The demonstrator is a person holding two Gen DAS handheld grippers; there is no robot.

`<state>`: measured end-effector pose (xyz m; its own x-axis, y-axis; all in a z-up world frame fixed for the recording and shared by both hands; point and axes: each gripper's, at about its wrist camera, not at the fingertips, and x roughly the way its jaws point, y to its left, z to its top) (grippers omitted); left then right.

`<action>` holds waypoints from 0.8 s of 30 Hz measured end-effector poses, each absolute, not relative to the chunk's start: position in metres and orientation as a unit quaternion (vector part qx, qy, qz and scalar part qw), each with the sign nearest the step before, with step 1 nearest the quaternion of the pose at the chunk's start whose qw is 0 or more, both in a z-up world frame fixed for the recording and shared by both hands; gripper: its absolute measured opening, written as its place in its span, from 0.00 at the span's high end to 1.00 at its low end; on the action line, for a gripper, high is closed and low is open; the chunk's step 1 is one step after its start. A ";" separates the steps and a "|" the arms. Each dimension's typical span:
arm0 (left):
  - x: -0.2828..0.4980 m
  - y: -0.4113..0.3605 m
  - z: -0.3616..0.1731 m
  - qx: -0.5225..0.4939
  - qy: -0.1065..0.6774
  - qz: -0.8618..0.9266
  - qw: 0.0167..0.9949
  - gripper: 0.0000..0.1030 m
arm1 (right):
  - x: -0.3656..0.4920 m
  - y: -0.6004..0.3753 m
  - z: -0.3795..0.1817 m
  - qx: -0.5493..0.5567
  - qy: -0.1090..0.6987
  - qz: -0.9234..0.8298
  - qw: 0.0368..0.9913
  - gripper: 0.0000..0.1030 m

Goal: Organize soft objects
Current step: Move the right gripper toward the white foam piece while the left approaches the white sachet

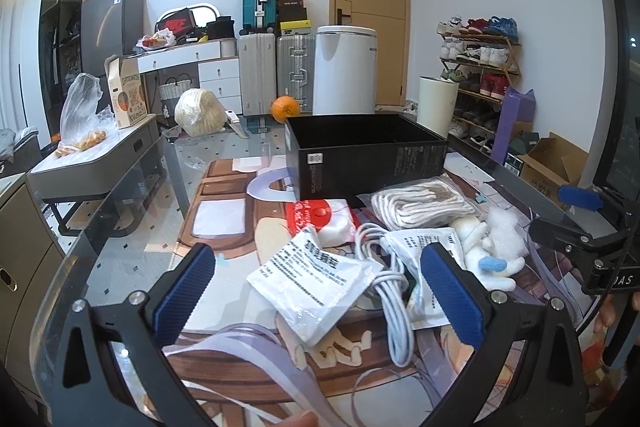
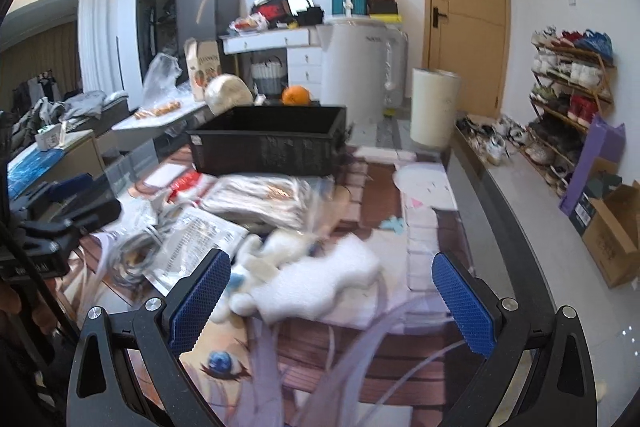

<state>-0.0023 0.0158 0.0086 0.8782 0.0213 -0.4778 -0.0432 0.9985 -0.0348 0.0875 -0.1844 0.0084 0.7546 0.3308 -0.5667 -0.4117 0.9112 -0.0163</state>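
Both grippers, left (image 1: 318, 291) and right (image 2: 332, 291), spread, empty. Your plush toy (image 2: 320, 279) is light, squashy; pinch its middle.

The black box (image 1: 368, 157) looks like matt cardboard. The packets (image 1: 320, 287) are glossy plastic film. The white toy (image 2: 316, 279) is fluffy plush, and the table (image 1: 132, 247) edge glossy glass.

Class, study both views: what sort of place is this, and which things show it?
Probably a lived-in room of a home used for storage: a wooden shoe rack full of trainers, hard-shell suitcases stacked by the wall, and a white chest of drawers.
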 end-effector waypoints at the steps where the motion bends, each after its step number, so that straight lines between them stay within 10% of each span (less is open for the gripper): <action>1: -0.002 0.018 0.009 -0.023 0.247 0.019 0.969 0.00 | 0.089 -0.185 0.008 -0.071 0.295 0.194 0.933 0.00; 24: 0.012 0.032 0.000 -0.028 0.280 0.026 0.959 0.00 | 0.129 -0.167 -0.017 -0.080 0.402 0.184 0.893 0.01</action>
<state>0.0117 0.0317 -0.0002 0.8420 0.0344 -0.5384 -0.0653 0.9971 -0.0383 0.1287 -0.1672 -0.0174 0.6084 0.2647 -0.7482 -0.3933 0.9194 0.0055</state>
